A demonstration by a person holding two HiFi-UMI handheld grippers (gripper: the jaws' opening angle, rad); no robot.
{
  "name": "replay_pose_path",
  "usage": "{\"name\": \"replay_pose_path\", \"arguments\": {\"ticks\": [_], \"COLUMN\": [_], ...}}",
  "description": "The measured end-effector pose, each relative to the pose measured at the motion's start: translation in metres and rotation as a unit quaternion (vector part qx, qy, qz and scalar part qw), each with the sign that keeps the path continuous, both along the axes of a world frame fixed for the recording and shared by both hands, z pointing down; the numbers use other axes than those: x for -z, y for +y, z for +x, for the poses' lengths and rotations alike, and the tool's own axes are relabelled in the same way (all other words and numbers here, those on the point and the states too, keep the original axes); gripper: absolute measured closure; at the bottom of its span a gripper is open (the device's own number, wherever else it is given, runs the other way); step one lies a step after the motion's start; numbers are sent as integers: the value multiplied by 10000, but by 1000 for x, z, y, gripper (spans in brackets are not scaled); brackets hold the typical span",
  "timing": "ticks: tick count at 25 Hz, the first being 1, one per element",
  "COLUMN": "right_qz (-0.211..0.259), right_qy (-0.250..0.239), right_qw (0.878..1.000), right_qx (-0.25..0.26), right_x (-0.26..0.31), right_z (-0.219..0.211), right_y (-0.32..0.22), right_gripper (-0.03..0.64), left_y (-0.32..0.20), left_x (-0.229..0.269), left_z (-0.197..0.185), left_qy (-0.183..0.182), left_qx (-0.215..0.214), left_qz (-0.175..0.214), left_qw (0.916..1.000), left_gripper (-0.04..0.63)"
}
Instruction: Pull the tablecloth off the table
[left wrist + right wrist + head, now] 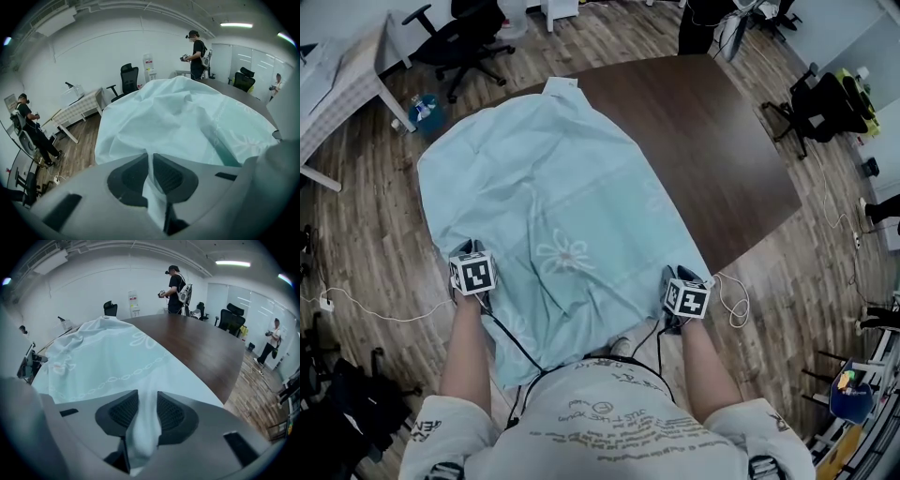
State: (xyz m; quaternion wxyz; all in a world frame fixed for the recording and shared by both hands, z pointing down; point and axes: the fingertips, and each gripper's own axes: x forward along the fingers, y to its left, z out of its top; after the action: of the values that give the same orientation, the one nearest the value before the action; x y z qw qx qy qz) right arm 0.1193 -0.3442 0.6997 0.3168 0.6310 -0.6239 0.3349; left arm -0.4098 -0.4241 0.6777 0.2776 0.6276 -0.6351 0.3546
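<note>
- Your left hand-held gripper point(151, 161) is clenched on a thin fold of the pale blue-green fabric tablecloth with a white flower print point(553, 187). The cloth passes straight between the ribbed pads with no gap beside it.
- Your right hand-held gripper point(147, 401) is likewise clamped on the cloth, but on a thicker bunched wad that bulges out below the pads.
- In the head view the left hand-held gripper point(469, 251) and the right one point(680, 278) sit at the near edge of the cloth, well apart. One is at each near corner, and a loose hem hangs between them in front of your body.
- From both grips the tablecloth runs away from you. Its long axis slants from the near edge up toward the far left corner of the dark brown wooden tabletop point(712, 150).
- The right and far right part of the tabletop is bare. On the left the cloth appears to spill over the table's edge, though the drape hides where that edge is.
- The bulk of the fabric lies ahead of your left hand, so I judge that side will carry more drag. The right hand holds the edge that borders bare wood.
- The pull that clears it goes back toward you along that slanted axis, both hands together. An uneven tug would likely swing the far end sideways.
- A black office chair point(455, 37) stands beyond the far left corner, apart from the cloth.
</note>
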Motion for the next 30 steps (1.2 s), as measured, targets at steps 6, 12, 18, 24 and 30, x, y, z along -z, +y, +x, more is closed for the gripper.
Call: {"name": "replay_pose_path", "arguments": {"ticks": [6,12,18,24,30], "right_qz": [-98,8,258,504,844], "right_qy": [344,-149,-465,-1121,-1515], "right_qw": [9984,9993,9977,9900,9803], "right_qx": [441,335,420,691,943], "right_x": [1,-1,17,42,74], "right_z": [-16,-16,-21,-38,-50], "right_y": [-1,-1,5,18,28], "right_gripper": [592,604,606,606,606], "left_y": [8,13,24,31,40], "left_x": [4,33,65,87,106], "left_z": [5,20,51,87,119], "left_qy": [90,214,415,553,613], "left_qx": [-28,-176,-323,-704,-901], "left_qz": [36,321,675,971,1139], "left_qw": [9999,9991,9963,9912,9875], "left_gripper": [583,584,584,584,585]}}
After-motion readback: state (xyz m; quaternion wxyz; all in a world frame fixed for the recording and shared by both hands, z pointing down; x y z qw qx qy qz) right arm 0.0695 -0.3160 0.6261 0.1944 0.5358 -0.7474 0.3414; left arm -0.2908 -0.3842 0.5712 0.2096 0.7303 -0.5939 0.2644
